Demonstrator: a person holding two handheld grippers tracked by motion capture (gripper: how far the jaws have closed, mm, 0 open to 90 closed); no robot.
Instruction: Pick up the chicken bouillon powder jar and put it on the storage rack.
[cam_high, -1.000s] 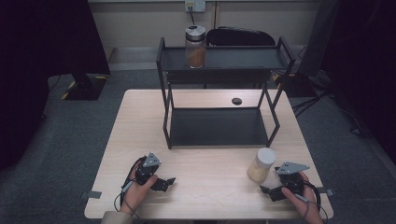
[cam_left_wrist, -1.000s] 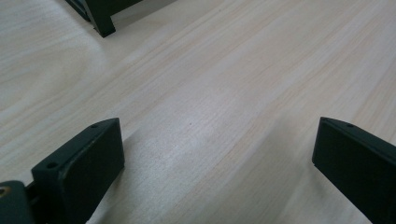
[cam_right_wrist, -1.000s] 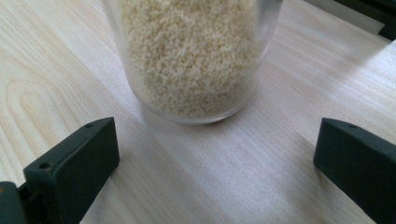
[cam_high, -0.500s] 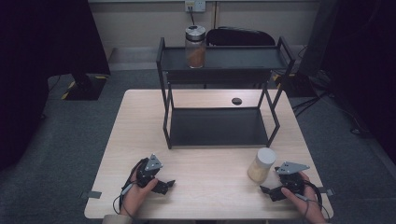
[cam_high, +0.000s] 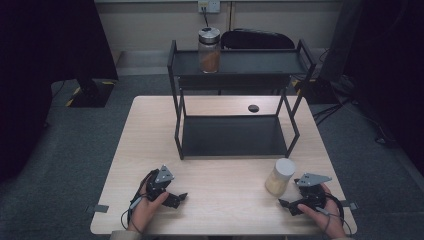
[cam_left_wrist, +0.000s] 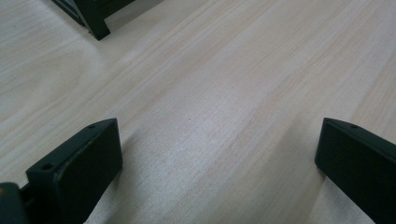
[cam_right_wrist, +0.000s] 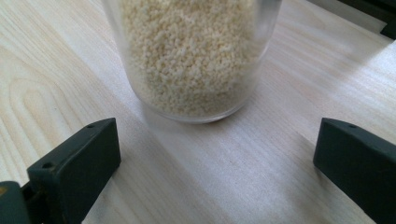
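At the near edge of the pale wood-grain desk (cam_high: 225, 170) both hands rest with their tools. The left gripper (cam_high: 176, 196) lies at the near left, its black fingers (cam_left_wrist: 79, 168) spread wide with only bare desk between them; in the left gripper view one dark foot of the rack shows far off at the upper left. The right gripper (cam_high: 287, 204) lies at the near right, its blocky matt-black fingers (cam_right_wrist: 77, 161) likewise spread wide and holding nothing.

Just beyond the right gripper stands the jar (cam_high: 280, 176), upright on the desk, a clear round cylinder with a pale flat lid, filled with fine cream-coloured grains. In the right gripper view its base sits ahead of the fingertips and a little to the left of the middle of the gap, apart from both fingers, with a strip of bare wood between. Nothing stands between the fingers and the jar.

Farther on, in the middle of the desk, is a black metal two-tier rack (cam_high: 235, 137), its thin square posts carrying a flat dark lower shelf and an upper shelf with a low rim. The rack's near right post is close behind the jar. A small dark round disc (cam_high: 253, 108) lies on the desk behind the rack's lower shelf.

On the upper shelf, toward its left, stands a second jar (cam_high: 209, 50), clear with a silvery lid and an orange-brown filling. Beyond the desk, a dark chair back (cam_high: 260, 39) stands before a light wall.
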